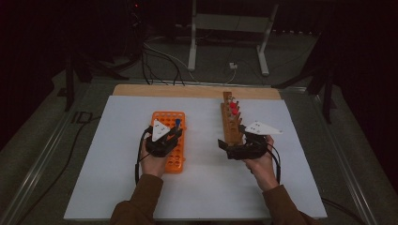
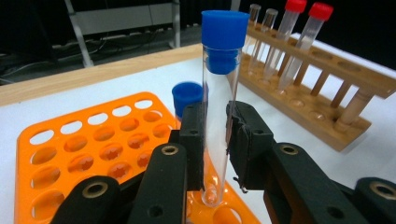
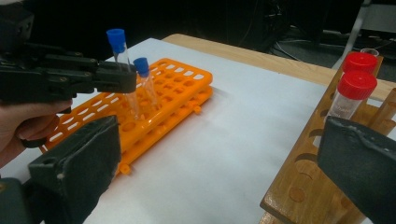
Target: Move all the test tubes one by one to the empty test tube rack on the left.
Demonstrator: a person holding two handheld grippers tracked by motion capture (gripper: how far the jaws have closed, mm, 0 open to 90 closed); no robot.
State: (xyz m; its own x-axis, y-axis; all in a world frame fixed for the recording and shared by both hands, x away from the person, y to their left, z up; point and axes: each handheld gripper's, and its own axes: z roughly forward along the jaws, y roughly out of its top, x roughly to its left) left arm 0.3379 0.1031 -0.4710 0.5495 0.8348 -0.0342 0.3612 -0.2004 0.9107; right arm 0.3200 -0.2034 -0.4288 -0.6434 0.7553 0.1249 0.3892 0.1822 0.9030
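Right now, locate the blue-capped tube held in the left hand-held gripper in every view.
High view: blue-capped tube, left of centre, its cap above the orange rack.
Left gripper view: centre, upright between the left hand-held gripper jaws.
Right gripper view: upper left, gripped over the rack.
Shared landmark: the orange rack under it, with a second blue-capped tube standing alongside.

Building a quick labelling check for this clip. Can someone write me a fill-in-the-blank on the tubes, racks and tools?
1. The left tool grips a clear tube with a ____ cap.
2. That tube hangs over the ____ plastic rack.
3. The tubes standing in the wooden rack beside the right tool have ____ caps.
4. The right tool's jaws stand ____, holding nothing.

Missing words: blue; orange; red; open
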